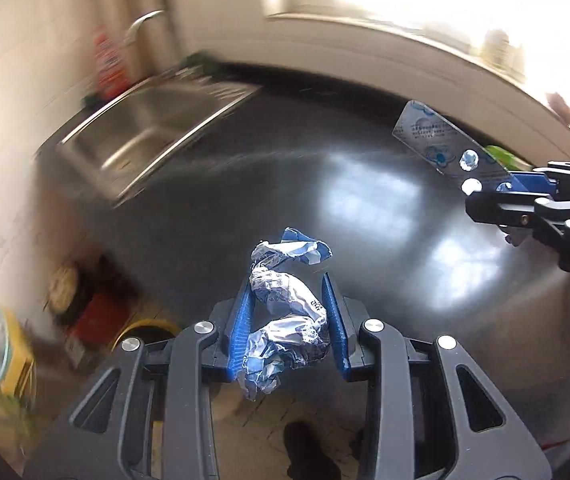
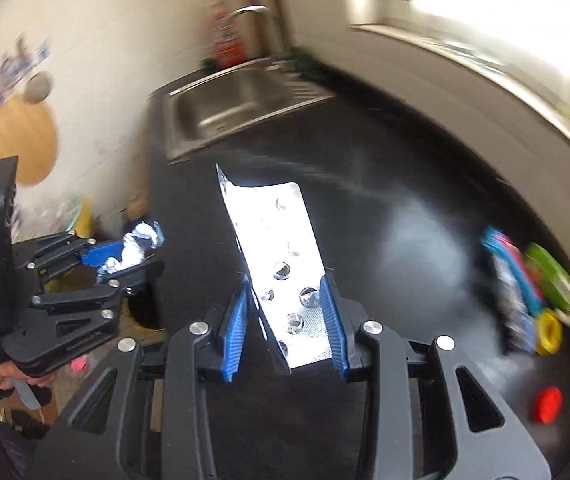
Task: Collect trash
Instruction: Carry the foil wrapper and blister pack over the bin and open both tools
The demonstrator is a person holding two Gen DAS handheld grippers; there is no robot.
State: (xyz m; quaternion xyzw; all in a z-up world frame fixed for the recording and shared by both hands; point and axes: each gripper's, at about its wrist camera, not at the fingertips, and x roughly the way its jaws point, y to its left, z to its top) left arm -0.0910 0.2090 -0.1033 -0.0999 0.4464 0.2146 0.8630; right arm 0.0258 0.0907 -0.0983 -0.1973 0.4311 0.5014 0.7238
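My left gripper (image 1: 287, 294) is shut on a crumpled blue and white wrapper (image 1: 287, 312) and holds it in the air above the dark counter (image 1: 285, 168). It also shows in the right wrist view (image 2: 141, 250), far left, with the wrapper (image 2: 133, 250) between its blue pads. My right gripper (image 2: 285, 292) is shut on a silver pill blister pack (image 2: 281, 264), tilted and held above the counter (image 2: 385, 184). In the left wrist view the right gripper (image 1: 497, 188) sits at the right edge with the blister pack (image 1: 441, 140) sticking out.
A steel sink (image 2: 237, 104) with a tap and a red bottle (image 2: 225, 36) lies at the counter's far end. Colourful packets (image 2: 525, 284), a yellow ring (image 2: 549, 330) and a red cap (image 2: 547, 404) lie on the counter's right side. Floor clutter (image 1: 81, 304) shows at left.
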